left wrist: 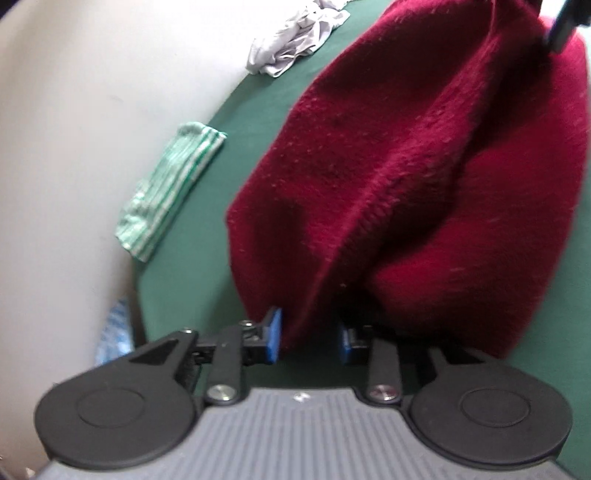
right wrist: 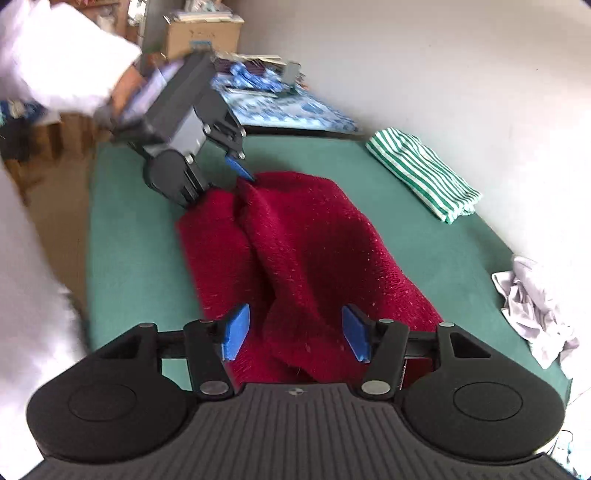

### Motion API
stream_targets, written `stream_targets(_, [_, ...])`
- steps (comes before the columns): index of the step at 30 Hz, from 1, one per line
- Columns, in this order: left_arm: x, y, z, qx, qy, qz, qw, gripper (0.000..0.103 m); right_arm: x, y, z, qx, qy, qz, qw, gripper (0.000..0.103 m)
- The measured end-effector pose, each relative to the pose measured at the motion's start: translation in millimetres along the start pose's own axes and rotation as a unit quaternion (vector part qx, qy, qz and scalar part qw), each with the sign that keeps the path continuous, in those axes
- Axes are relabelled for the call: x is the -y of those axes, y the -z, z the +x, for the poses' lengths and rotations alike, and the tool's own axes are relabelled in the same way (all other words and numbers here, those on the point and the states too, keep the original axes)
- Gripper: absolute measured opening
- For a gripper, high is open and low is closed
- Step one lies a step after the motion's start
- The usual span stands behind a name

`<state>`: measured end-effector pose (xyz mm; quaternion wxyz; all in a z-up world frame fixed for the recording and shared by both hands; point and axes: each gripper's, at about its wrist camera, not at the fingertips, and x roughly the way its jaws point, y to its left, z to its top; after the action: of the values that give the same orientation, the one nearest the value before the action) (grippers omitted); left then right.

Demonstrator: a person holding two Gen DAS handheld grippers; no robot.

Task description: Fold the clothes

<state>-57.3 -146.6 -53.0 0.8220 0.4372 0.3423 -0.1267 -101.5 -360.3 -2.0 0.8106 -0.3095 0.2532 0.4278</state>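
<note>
A dark red knitted garment [left wrist: 424,166] lies bunched lengthwise on the green table [left wrist: 207,280]. My left gripper [left wrist: 308,338] has its blue pads [left wrist: 274,334] partly apart with a fold of the garment's end between them; how firmly it grips I cannot tell. In the right wrist view the garment [right wrist: 306,254] stretches from my right gripper [right wrist: 295,336] to the left gripper [right wrist: 221,173] at the far end. My right gripper's jaws stand wide apart around the near end of the garment, with its pads [right wrist: 236,332] not pressing it.
A folded green-and-white striped cloth [right wrist: 421,173] lies by the wall edge of the table [right wrist: 140,236]. A crumpled white garment [right wrist: 535,306] lies at the right edge. A blue patterned surface [right wrist: 280,107] and cardboard boxes [right wrist: 199,33] stand beyond the table.
</note>
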Motion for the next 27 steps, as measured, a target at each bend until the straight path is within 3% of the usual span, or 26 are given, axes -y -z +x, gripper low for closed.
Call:
stream_targets(1, [0,-1,4,-0.001,-0.011,0.011,0.9999,0.025,0,0,14,-0.009,0.012,0.000,1.000,0.049])
stream_targets(2, [-1,-1,6,-0.002,-0.017,0.014,0.9998,0.011,2,0,24,-0.017,0.015,0.007,1.000,0.042])
stream_targets(3, [-4,-2,7,-0.004,-0.020,0.011,0.9997,0.010,5,0,34,-0.025,0.017,0.015,0.999,0.033])
stream_targets(4, [-8,-4,6,-0.001,-0.024,0.008,0.9997,0.010,11,1,40,-0.032,0.013,0.031,0.999,0.007])
stream_targets(8, [-30,-11,-22,0.031,-0.031,-0.035,0.9984,0.010,35,-8,23,0.003,0.004,0.100,0.995,0.008])
stream_targets(13, [-43,-14,-87,0.079,0.011,-0.099,0.9919,0.010,59,-4,-35,0.047,-0.048,0.169,0.983,0.008])
stream_targets(18, [6,-7,-102,0.064,0.095,-0.091,0.9892,0.018,49,23,-28,-0.016,-0.065,0.191,0.979,0.008])
stream_targets(21, [35,4,-81,0.028,0.088,-0.071,0.9932,0.017,31,45,0,-0.047,-0.078,0.220,0.971,0.009])
stream_targets(24, [21,9,-81,0.008,0.103,-0.086,0.9909,0.020,16,46,15,-0.044,-0.081,0.210,0.973,0.010])
stream_targets(27, [-6,11,-105,0.021,0.139,-0.099,0.9851,0.027,18,39,12,-0.050,-0.085,0.205,0.974,0.013])
